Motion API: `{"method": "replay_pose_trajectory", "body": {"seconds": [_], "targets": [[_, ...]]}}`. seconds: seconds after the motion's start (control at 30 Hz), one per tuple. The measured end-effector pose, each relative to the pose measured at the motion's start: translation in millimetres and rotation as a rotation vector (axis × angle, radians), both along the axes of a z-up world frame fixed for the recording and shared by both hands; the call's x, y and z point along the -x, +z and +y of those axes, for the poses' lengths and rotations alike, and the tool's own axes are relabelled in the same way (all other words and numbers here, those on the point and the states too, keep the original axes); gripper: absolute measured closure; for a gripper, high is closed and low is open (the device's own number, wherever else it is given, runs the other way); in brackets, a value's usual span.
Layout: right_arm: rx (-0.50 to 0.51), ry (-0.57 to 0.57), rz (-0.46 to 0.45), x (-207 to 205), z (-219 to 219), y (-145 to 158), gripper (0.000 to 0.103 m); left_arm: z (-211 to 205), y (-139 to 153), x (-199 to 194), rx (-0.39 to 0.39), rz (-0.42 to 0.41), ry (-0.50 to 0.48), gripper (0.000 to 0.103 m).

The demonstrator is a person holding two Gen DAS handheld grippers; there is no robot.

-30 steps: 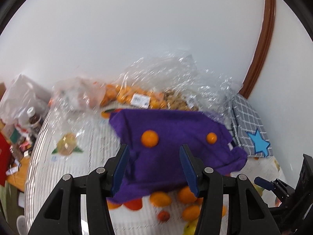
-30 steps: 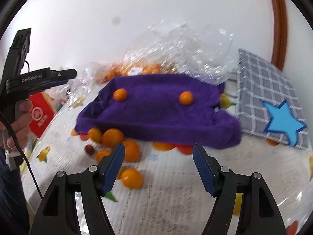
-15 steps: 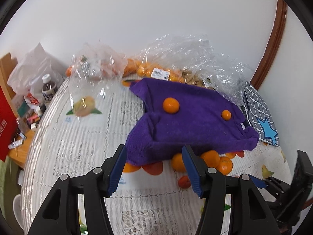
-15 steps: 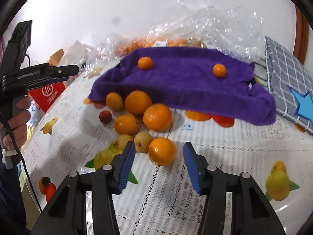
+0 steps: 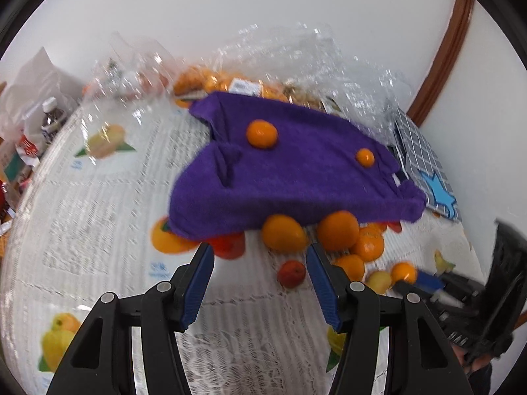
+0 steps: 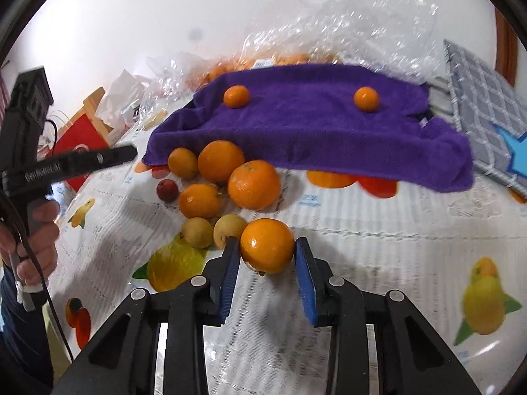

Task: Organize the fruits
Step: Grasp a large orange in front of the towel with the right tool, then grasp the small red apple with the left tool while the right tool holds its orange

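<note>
A pile of oranges (image 6: 253,184), two yellow fruits (image 6: 229,230) and a small red fruit (image 6: 167,189) lies on the fruit-print tablecloth (image 6: 378,256) in front of a raised purple towel (image 6: 313,125). Two small oranges (image 6: 236,96) sit on top of the towel. My right gripper (image 6: 267,253) is open with its blue pads on either side of the nearest orange (image 6: 266,245), not clamped. My left gripper (image 5: 260,263) is open and empty, above the cloth just short of an orange (image 5: 284,233) and the red fruit (image 5: 291,274).
Clear plastic bags (image 5: 296,56) with more oranges lie behind the towel by the wall. A checked grey mat with a blue star (image 6: 487,105) lies at the right. A red box (image 6: 79,138), bottles (image 5: 49,118) and bags crowd the left edge.
Both grippers moved forward and down toward the fruit pile. My right gripper has narrowed and now brackets the nearest orange. The left gripper stayed open.
</note>
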State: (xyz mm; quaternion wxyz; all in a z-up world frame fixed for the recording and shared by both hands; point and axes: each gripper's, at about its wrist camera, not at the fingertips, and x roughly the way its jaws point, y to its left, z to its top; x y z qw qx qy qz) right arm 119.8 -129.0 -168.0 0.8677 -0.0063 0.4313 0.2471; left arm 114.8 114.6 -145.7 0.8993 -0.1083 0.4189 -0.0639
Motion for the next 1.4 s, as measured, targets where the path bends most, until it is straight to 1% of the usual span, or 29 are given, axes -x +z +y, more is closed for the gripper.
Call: {"method": "replay_pose_trajectory", "body": {"seconds": [0.1, 0.2, 0.27, 0.33, 0.43, 0.57, 0.63, 0.7, 1.2, 1.3, 1.4], "targets": [[0.003, -0.032, -0.028, 1.0, -14.7, 6.3, 0.069, -10.0, -12.7, 0.5, 0.009, 0.017, -0.023, 0.047], [0.034, -0.073, -0.045, -1.4, -28.4, 7.4, 0.069, -19.3, -22.6, -1.0, 0.027, 0.031, -0.043, 0.047], [0.057, -0.093, -0.049, -3.5, -34.7, 5.6, 0.069, -24.8, -26.4, -2.8, 0.019, 0.038, -0.045, 0.047], [0.050, -0.104, -0.029, -6.7, -41.7, 1.7, 0.069, -30.6, -27.7, -4.0, 0.000, 0.029, -0.045, 0.048], [0.050, -0.111, -0.015, -9.3, -46.3, -2.9, 0.069, -37.2, -28.1, -5.9, -0.008, 0.022, -0.054, 0.051], [0.063, -0.105, -0.029, -9.1, -48.5, -2.9, 0.069, -44.2, -30.7, -5.5, -0.052, 0.003, -0.045, 0.063], [0.071, -0.105, -0.035, -10.0, -48.3, -3.3, 0.069, -48.4, -32.1, -3.9, -0.080, -0.011, -0.047, 0.065], [0.081, -0.107, -0.033, -12.1, -48.2, -4.7, 0.069, -49.0, -32.0, -2.8, -0.074, -0.013, -0.058, 0.067], [0.133, -0.117, -0.038, -15.0, -40.2, -8.4, 0.068, -40.2, -33.8, 0.5, -0.006, -0.013, -0.043, 0.067], [0.167, -0.116, -0.048, -13.9, -35.3, -8.4, 0.068, -40.9, -33.7, 0.6, -0.004, -0.013, -0.041, 0.067], [0.157, -0.119, -0.045, -14.2, -38.0, -8.1, 0.068, -41.9, -33.9, 1.1, -0.013, -0.013, -0.036, 0.067]]}}
